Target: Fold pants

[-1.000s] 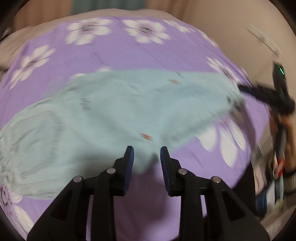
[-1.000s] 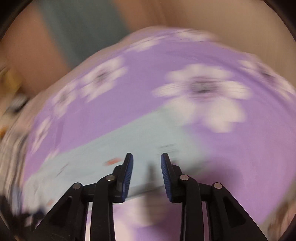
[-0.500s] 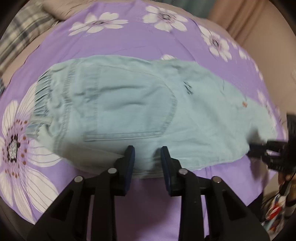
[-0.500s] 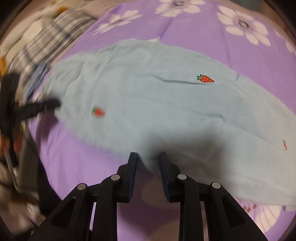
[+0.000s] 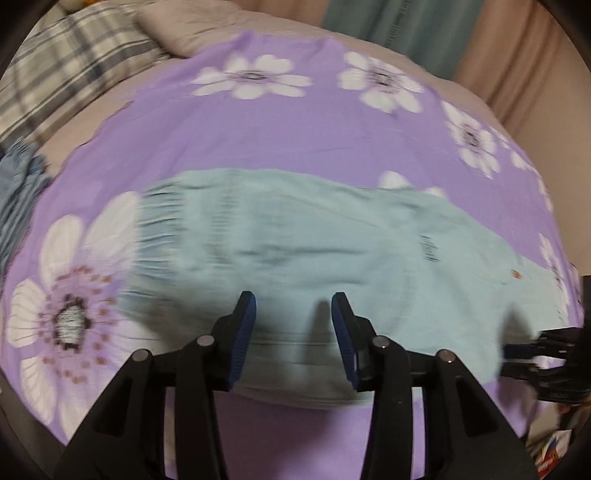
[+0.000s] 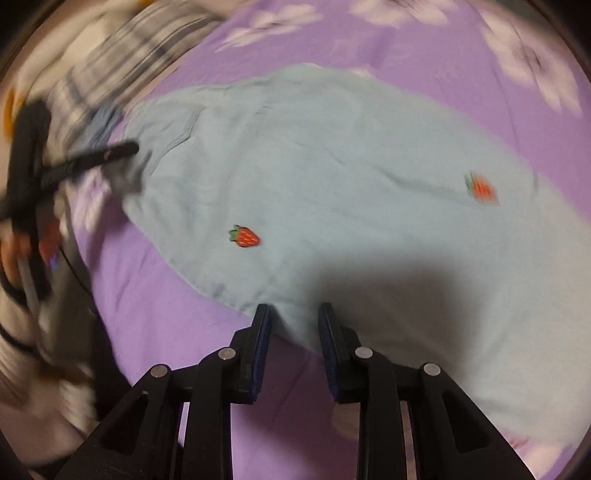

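Note:
Light blue pants [image 5: 332, 251] lie flat on a purple flowered sheet [image 5: 258, 140], their gathered elastic waistband [image 5: 159, 221] to the left. My left gripper [image 5: 293, 306] hovers over their near edge. Its jaws are opening, and the cloth lies under the gap without being pinched. In the right wrist view the pants [image 6: 332, 166] show two strawberry patches [image 6: 243, 236]. My right gripper [image 6: 293, 314] stands at the near hem, narrowly open, with the cloth edge in the gap and the pads not pressing it. Each gripper also shows in the other view: the right gripper [image 5: 532, 354] and the left gripper [image 6: 122, 151].
A plaid blanket [image 5: 66, 62] and a beige pillow [image 5: 192, 26] lie at the far left of the bed. A grey-blue garment [image 5: 18, 192] sits at the sheet's left edge. Curtains [image 5: 388, 22] hang behind. A person's hand [image 6: 14, 251] holds the left gripper.
The left jaws have spread wider. Both views have swung round along the near edge of the pants, which now lie spread flat. The right jaws keep the same gap.

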